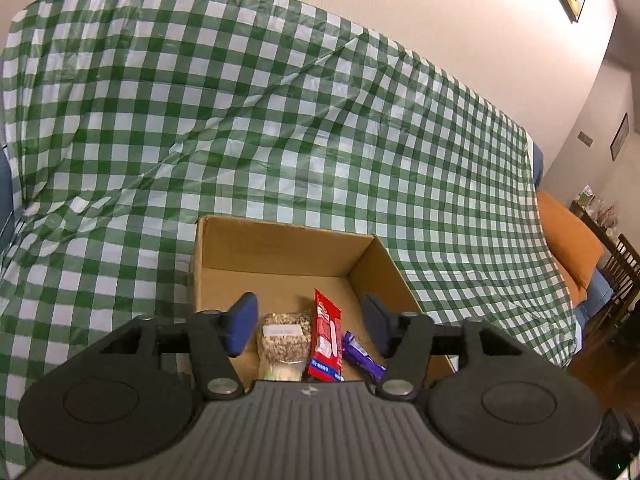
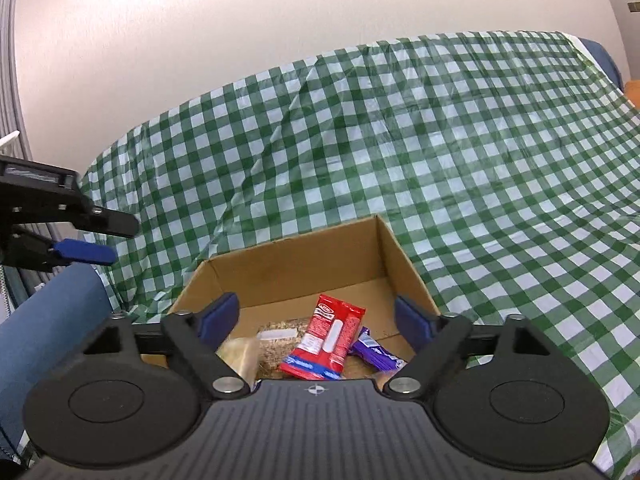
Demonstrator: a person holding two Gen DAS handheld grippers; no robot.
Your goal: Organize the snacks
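An open cardboard box [image 1: 280, 248] rests on a green checked cloth. In it lie a clear bag of oat clusters [image 1: 282, 338], a red packet [image 1: 326, 336] and a purple bar [image 1: 360, 354]. My left gripper [image 1: 310, 320] hovers over the box's near side, open, with nothing between its pads. The right wrist view shows the same box [image 2: 296, 252] with the red packet [image 2: 332, 338], the purple bar [image 2: 374, 354], the oat bag [image 2: 276, 344] and a pale clear pouch [image 2: 240, 354]. My right gripper [image 2: 316, 316] is open and empty above them. The left gripper [image 2: 116, 238] shows at the left edge, apart from the box.
The checked cloth [image 1: 280, 100] drapes over a sofa up to the wall. A blue sofa arm [image 2: 52, 328] sits at the left. An orange cushion [image 1: 568, 240] and a wooden chair [image 1: 624, 276] stand at the far right.
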